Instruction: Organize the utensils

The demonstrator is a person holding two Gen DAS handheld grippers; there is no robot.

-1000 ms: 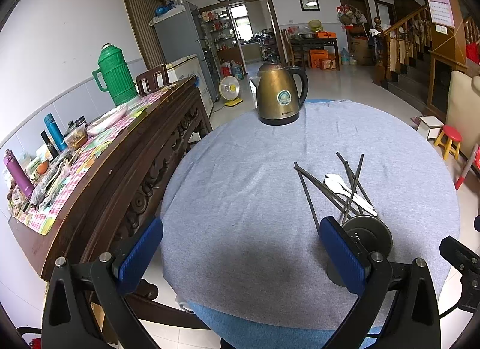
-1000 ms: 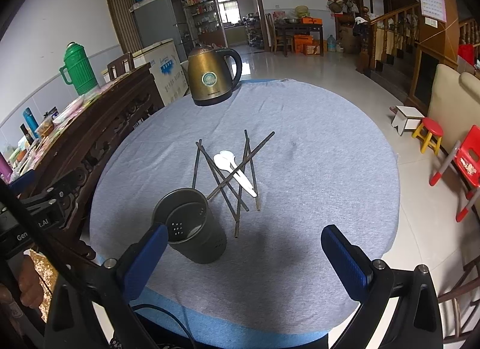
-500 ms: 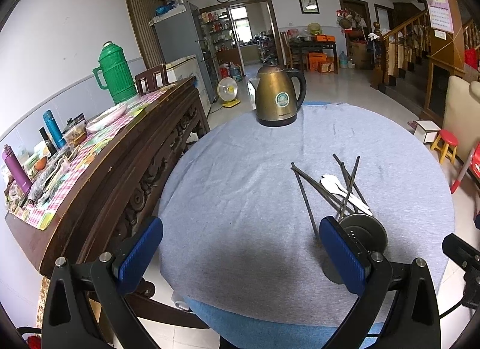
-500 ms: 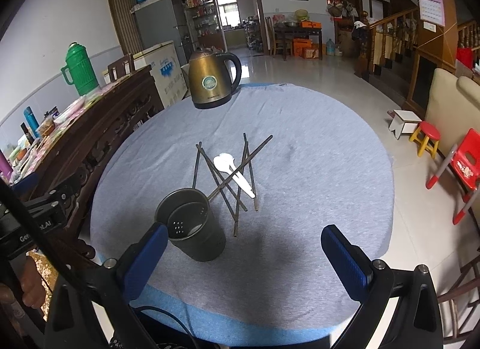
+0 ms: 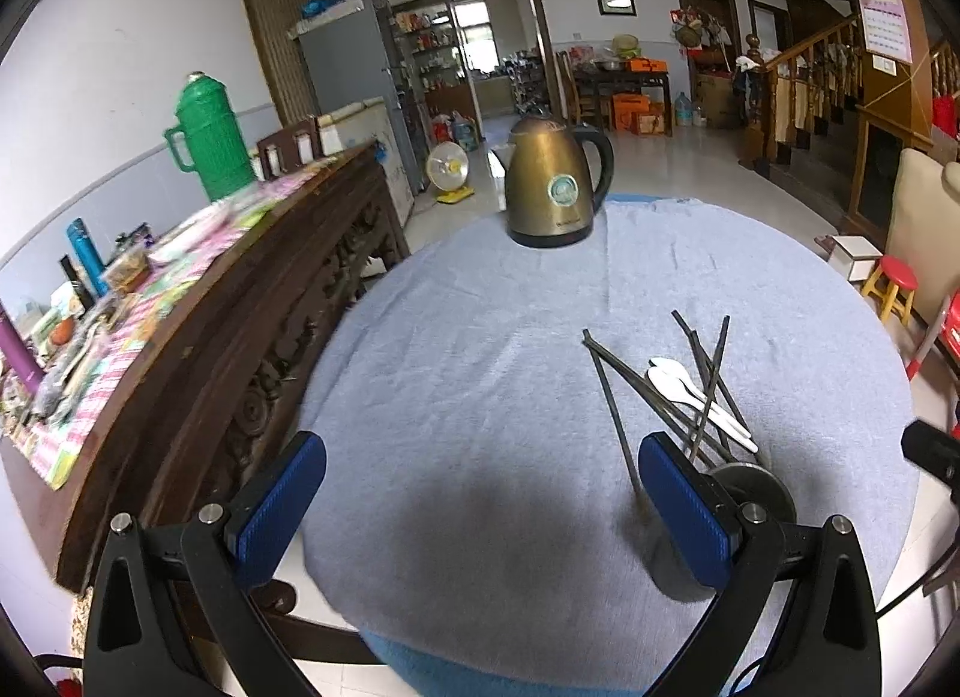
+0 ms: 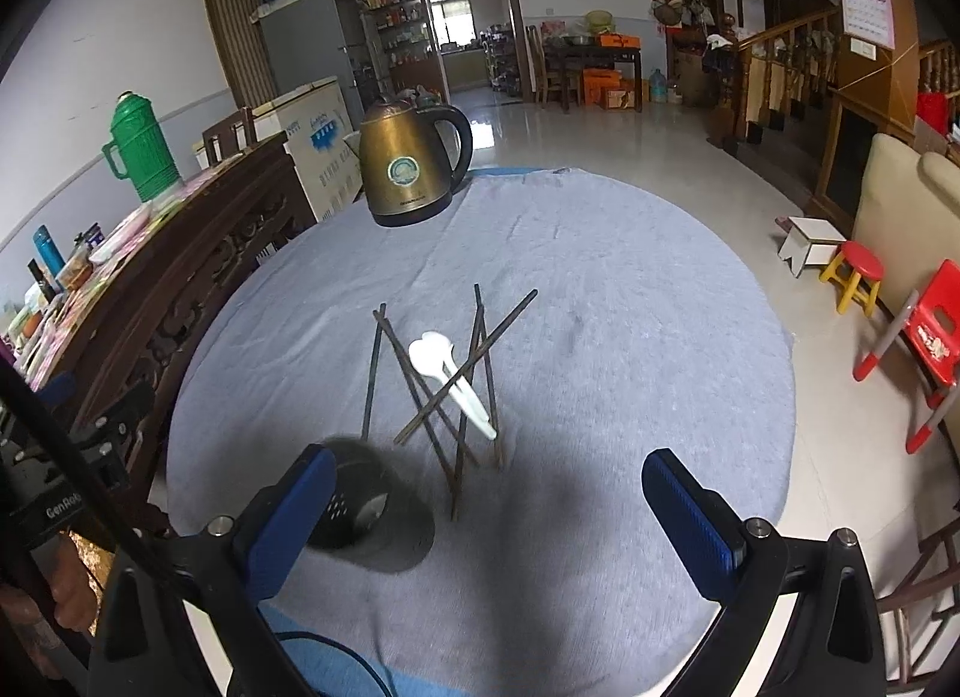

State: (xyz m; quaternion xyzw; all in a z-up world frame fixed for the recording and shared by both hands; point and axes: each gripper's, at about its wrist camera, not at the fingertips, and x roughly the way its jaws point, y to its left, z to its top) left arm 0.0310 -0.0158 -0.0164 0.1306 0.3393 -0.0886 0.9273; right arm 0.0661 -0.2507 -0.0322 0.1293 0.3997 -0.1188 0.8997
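Note:
Several dark chopsticks [image 6: 462, 391] lie crossed in a loose pile on the grey tablecloth, with two white spoons [image 6: 450, 379] among them. A dark metal utensil holder [image 6: 372, 517] stands upright just in front of the pile. My right gripper [image 6: 489, 523] is open above the near table edge, its left finger beside the holder. In the left wrist view the chopsticks [image 5: 612, 403], spoons [image 5: 690, 397] and holder [image 5: 750, 487] sit at the right, the holder partly hidden behind the right finger. My left gripper [image 5: 480, 505] is open over bare cloth, holding nothing.
A brass electric kettle [image 6: 408, 169] stands at the far side of the round table [image 6: 630, 289]. A carved wooden sideboard [image 5: 228, 301] with a green thermos [image 5: 210, 139] and clutter runs along the left. Small stools [image 6: 852, 277] and a red chair [image 6: 930, 337] stand on the floor at right.
Both grippers have moved forward over the table towards the utensils. The holder, chopsticks and spoons lie where they were. Both grippers stay open.

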